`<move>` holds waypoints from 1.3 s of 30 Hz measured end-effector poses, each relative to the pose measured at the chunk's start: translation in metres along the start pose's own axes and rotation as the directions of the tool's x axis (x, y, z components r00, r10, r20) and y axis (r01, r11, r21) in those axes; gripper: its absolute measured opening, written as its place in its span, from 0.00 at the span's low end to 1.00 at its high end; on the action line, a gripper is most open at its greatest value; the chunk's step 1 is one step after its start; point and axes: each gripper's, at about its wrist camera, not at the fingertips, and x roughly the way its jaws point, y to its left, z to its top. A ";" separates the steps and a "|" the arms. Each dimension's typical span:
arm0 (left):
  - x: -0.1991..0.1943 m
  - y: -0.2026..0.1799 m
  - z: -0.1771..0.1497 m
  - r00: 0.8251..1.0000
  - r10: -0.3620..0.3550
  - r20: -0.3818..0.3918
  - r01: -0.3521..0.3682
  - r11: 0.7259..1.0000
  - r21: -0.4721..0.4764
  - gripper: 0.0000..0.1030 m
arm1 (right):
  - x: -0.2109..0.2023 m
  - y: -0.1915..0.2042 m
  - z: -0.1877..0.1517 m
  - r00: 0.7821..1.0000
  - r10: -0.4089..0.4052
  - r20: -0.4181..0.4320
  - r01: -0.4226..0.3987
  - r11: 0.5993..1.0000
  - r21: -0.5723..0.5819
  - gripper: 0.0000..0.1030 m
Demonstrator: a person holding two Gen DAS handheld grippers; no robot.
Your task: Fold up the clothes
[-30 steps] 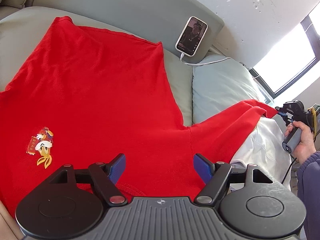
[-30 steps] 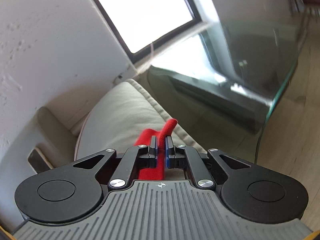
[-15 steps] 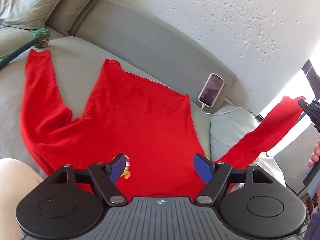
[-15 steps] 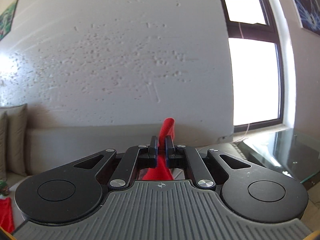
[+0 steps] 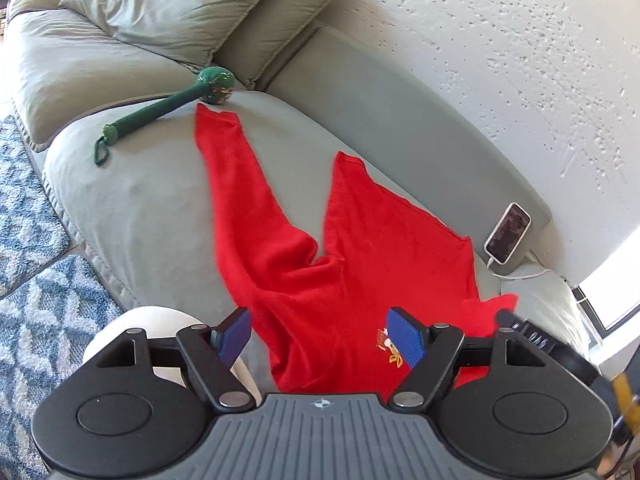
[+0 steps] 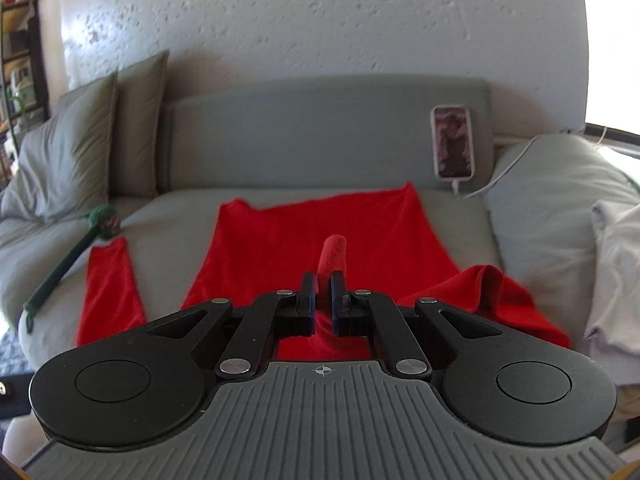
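Observation:
A red long-sleeved shirt (image 5: 360, 256) lies spread on the grey sofa seat (image 5: 132, 208), one sleeve stretched toward the far left. It also shows in the right wrist view (image 6: 320, 232). My left gripper (image 5: 320, 338) is open and empty, held above the shirt's near part by a small cartoon print (image 5: 390, 350). My right gripper (image 6: 323, 300) is shut on the cuff of the other sleeve (image 6: 332, 256), which sticks up between the pads; the sleeve bunches to the right (image 6: 496, 292). The right gripper shows at the left wrist view's right edge (image 5: 520, 324).
A green stick with a ball head (image 5: 168, 108) lies near the far sleeve. A phone (image 5: 507, 232) on a white cable leans on the sofa back. Grey cushions (image 5: 168, 4) sit at the left end, a pale garment (image 6: 616, 272) at the right. A blue patterned rug (image 5: 28, 240) covers the floor.
The right gripper has carried the sleeve cuff from out at the right, high near the window, in over the shirt body. The left gripper has pulled back and up, staying open.

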 end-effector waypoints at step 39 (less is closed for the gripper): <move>0.127 -0.017 -0.058 0.938 -0.257 -0.231 0.122 0.872 -0.474 0.42 | -0.020 -0.130 -0.038 0.947 0.296 -0.128 -0.197 0.846 0.495 0.47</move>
